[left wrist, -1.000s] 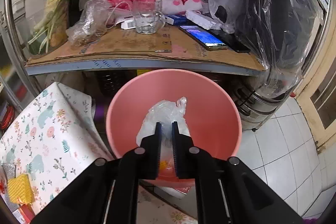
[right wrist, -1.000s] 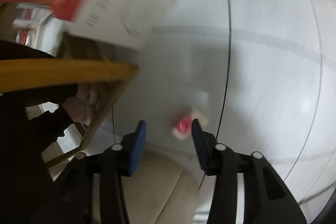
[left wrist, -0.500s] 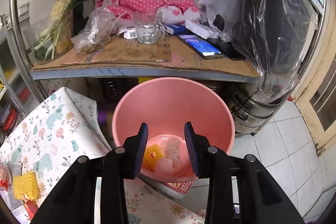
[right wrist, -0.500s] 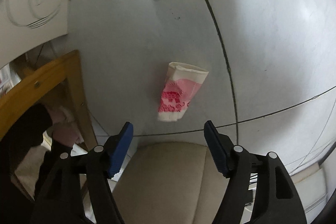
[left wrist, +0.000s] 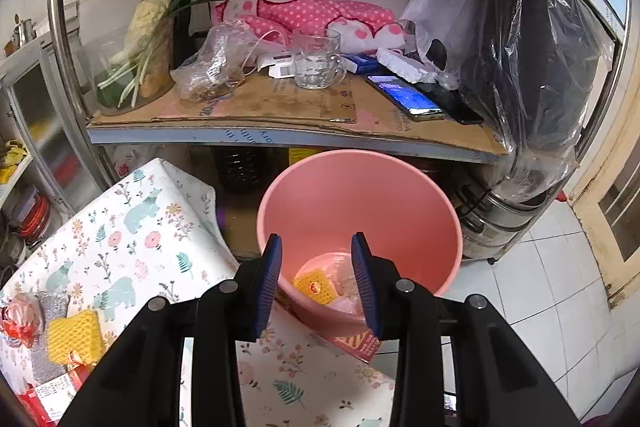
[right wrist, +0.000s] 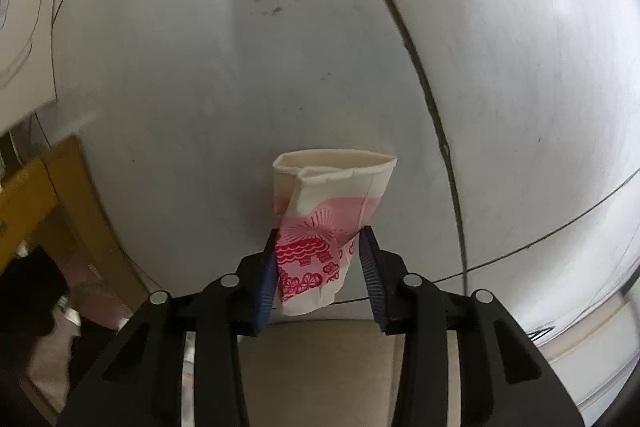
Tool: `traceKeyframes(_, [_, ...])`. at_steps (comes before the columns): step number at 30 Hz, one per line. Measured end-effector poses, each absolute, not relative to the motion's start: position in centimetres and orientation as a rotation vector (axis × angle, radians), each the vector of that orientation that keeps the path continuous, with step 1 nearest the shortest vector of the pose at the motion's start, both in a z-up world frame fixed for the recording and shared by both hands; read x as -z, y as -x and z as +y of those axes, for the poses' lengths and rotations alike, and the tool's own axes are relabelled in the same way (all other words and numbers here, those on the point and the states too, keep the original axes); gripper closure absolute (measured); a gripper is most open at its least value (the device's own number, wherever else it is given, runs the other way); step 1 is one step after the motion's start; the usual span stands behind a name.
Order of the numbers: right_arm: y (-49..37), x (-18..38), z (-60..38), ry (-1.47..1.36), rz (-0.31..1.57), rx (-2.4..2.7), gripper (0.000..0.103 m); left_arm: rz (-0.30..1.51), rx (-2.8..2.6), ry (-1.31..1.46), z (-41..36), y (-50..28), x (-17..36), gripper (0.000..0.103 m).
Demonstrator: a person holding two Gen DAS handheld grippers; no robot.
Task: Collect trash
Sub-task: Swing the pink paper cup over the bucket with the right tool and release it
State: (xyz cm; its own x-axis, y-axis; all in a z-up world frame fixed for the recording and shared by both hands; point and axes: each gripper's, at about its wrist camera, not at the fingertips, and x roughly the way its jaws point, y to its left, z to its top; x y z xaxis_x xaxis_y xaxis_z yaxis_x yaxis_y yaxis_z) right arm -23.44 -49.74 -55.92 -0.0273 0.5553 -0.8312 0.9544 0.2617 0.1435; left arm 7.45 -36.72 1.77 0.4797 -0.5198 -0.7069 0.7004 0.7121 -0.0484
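Observation:
In the left wrist view a pink bin (left wrist: pixel 360 195) stands on the floor below a shelf; inside it lie a yellow sponge (left wrist: pixel 314 285) and clear plastic trash (left wrist: pixel 340 279). My left gripper (left wrist: pixel 318 279) is open and empty above the bin's near rim. In the right wrist view a crushed paper cup (right wrist: pixel 328 223) with a red and pink print lies on the white tiled floor (right wrist: pixel 240 67). My right gripper (right wrist: pixel 320 269) is open, its fingers on either side of the cup's lower end.
A table with a floral cloth (left wrist: pixel 120 227) is left of the bin, with a yellow sponge (left wrist: pixel 74 337) and red wrappers (left wrist: pixel 18 319) on it. The shelf (left wrist: pixel 280 111) holds a glass mug, phones and bags. A wooden frame (right wrist: pixel 52 195) stands left of the cup.
My left gripper opened and the plastic bag dropped into the bin; the gripper then drew back. My right gripper came down to the paper cup, which now sits between its fingers.

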Motion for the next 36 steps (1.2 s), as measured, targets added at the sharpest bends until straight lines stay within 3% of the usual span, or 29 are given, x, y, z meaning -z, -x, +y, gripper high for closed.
traceKeyframes(3, [23.3,54.1,-50.0,-1.363,1.669,0.57,0.08,0.76,0.748,-0.255,-36.4,-7.3,-1.7,0.068])
traceKeyframes(9, [22.5,48.3,-51.5,-1.295,1.545,0.533,0.081,0.747,0.739,-0.249,-35.6,-6.8,-2.1,0.068])
traceKeyframes(26, [15.5,16.3,-55.4,-0.601,1.067,0.326,0.081,0.708,0.719,-0.161,-29.4,-3.8,-4.0,0.068])
traceKeyframes(36, [11.1,3.4,-51.9,-0.424,0.818,0.192,0.081,0.713,0.704,-0.126,-25.4,-2.4,-3.9,0.068])
